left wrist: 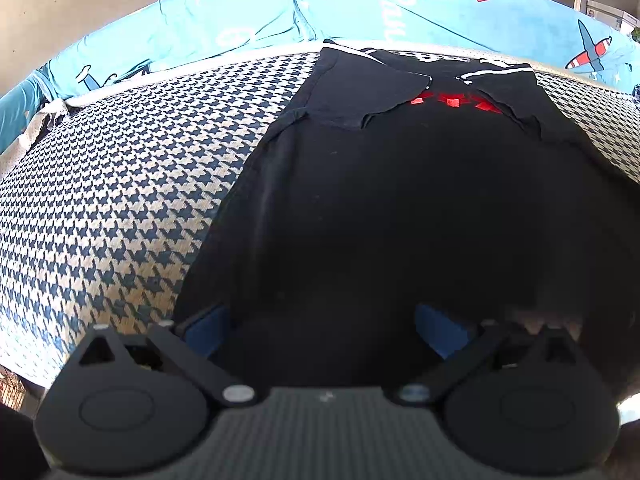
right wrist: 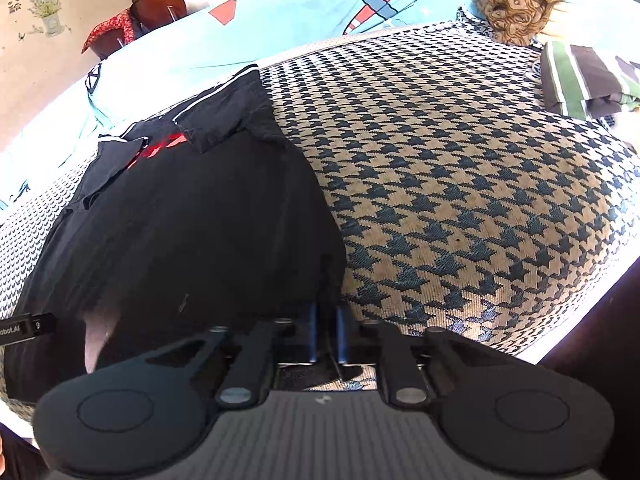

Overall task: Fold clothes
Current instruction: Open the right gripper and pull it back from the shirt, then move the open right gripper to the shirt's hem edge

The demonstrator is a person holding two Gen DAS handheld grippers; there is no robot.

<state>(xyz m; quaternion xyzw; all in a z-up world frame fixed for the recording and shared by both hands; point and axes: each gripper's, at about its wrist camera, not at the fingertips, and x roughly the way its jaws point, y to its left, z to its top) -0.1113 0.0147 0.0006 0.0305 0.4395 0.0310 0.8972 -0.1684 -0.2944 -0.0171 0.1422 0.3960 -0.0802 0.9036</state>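
A black shirt (left wrist: 380, 200) with a white-trimmed collar and a red print lies flat on the houndstooth cover (left wrist: 120, 180), sleeves folded inward. My left gripper (left wrist: 324, 330) hovers at the near hem, open, its blue pads (left wrist: 208, 328) wide apart with black cloth below them. In the right wrist view the same shirt (right wrist: 180, 220) fills the left half. My right gripper (right wrist: 326, 332) is at the near right corner of the hem, and its pads (right wrist: 313, 332) are shut on the thin edge of black cloth that runs between them.
The houndstooth cover (right wrist: 460, 180) stretches bare to the right of the shirt. A folded striped garment (right wrist: 580, 80) and a brown patterned cushion (right wrist: 520, 0) sit at the far right. A light blue sheet with plane prints (left wrist: 240, 12) lies behind the shirt.
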